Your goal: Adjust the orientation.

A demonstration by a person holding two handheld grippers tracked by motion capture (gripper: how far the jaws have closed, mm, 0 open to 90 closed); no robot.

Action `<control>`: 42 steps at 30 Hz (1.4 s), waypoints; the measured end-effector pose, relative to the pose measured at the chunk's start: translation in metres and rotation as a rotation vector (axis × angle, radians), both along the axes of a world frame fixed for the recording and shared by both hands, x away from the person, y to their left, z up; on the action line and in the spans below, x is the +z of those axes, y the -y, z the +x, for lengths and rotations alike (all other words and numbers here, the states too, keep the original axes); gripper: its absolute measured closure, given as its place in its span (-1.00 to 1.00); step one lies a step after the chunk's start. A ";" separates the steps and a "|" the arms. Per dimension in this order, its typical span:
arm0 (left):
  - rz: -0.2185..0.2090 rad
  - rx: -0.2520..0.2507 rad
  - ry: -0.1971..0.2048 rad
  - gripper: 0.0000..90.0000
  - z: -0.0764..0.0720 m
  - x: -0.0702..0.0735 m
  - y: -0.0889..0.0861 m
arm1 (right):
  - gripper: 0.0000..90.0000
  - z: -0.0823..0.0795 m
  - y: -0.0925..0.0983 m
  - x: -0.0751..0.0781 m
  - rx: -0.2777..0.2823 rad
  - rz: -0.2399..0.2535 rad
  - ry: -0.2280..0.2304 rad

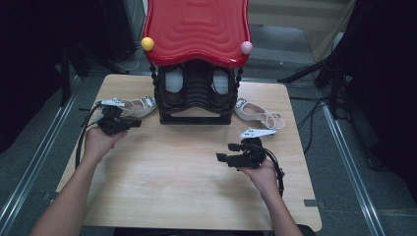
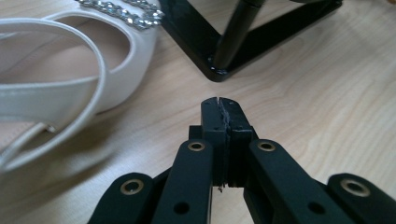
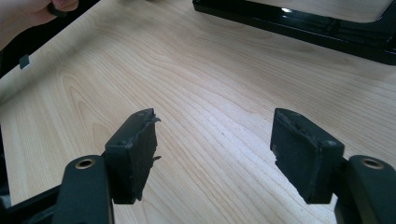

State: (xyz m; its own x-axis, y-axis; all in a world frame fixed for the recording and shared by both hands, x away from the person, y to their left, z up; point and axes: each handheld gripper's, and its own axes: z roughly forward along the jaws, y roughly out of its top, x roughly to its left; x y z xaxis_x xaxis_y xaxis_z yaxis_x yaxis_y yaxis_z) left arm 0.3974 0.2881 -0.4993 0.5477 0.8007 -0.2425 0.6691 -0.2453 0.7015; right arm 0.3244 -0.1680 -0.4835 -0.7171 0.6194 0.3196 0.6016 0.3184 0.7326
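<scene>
A white strappy shoe with a jewelled front (image 1: 138, 105) (image 2: 70, 70) lies on the wooden table (image 1: 187, 187) left of a black shoe rack (image 1: 195, 93) (image 2: 219, 42) under a red wavy top (image 1: 196, 29). A second white shoe (image 1: 255, 113) lies right of the rack. Two more shoes stand inside the rack. My left gripper (image 1: 136, 123) (image 2: 223, 105) is shut and empty, its tip just right of the left shoe's toe, near the rack's corner foot. Over bare wood at centre right, my right gripper (image 1: 222, 152) (image 3: 215, 140) stands open with nothing between its pads.
A yellow ball (image 1: 147, 44) and a pink ball (image 1: 246, 47) cap the rack's front posts. Black stands and cables (image 1: 319, 103) crowd the floor to the right; metal rails (image 1: 29, 167) run along both sides of the table.
</scene>
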 end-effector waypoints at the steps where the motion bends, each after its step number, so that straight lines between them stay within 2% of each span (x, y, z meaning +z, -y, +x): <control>1: 0.011 -0.003 -0.001 1.00 0.003 0.000 0.000 | -0.28 0.000 0.000 0.000 0.004 0.000 0.001; 4: 0.009 0.001 -0.002 1.00 0.010 0.001 -0.004 | -0.28 -0.002 -0.001 -0.001 0.004 -0.005 0.000; 8: 0.010 0.011 -0.013 1.00 0.021 -0.005 -0.004 | -0.28 -0.004 0.001 -0.001 -0.010 0.003 -0.001; 10: -0.009 0.021 -0.014 1.00 0.024 -0.008 -0.003 | -0.28 -0.004 0.002 -0.001 -0.017 0.005 -0.003; 13: 0.016 0.023 -0.004 1.00 0.027 -0.013 -0.001 | -0.29 -0.004 0.002 -0.001 -0.020 0.006 -0.003; 15: 0.018 0.018 -0.029 1.00 0.031 -0.012 -0.001 | -0.29 -0.006 0.003 -0.001 -0.025 0.001 -0.005; 17: 0.009 0.023 -0.020 1.00 0.033 -0.011 0.000 | -0.29 -0.007 0.005 -0.001 -0.035 0.005 -0.006; 21: 0.023 0.028 -0.029 1.00 0.038 -0.015 0.002 | -0.29 -0.011 0.010 -0.002 -0.051 0.008 -0.009; 29: 0.034 0.097 -0.033 1.00 0.049 -0.028 0.003 | -0.29 -0.015 0.017 -0.003 -0.080 0.013 -0.011; 33: 0.049 0.098 -0.032 1.00 0.053 -0.027 0.007 | -0.29 -0.018 0.020 -0.003 -0.089 0.017 -0.016; 37: 0.065 0.122 -0.026 1.00 0.059 -0.026 0.013 | -0.28 -0.021 0.024 -0.003 -0.097 0.034 -0.014; 42: 0.045 0.162 -0.017 1.00 0.063 -0.027 0.018 | -0.28 -0.021 0.027 -0.004 -0.106 0.032 -0.019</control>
State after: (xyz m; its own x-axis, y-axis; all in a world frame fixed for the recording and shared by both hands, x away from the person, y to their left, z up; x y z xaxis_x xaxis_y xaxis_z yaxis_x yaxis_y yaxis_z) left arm 0.4609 0.2700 -0.5266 0.4066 0.8886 -0.2124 0.7139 -0.1639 0.6807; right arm 0.3032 -0.1949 -0.4875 -0.6418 0.6807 0.3533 0.6444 0.2289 0.7296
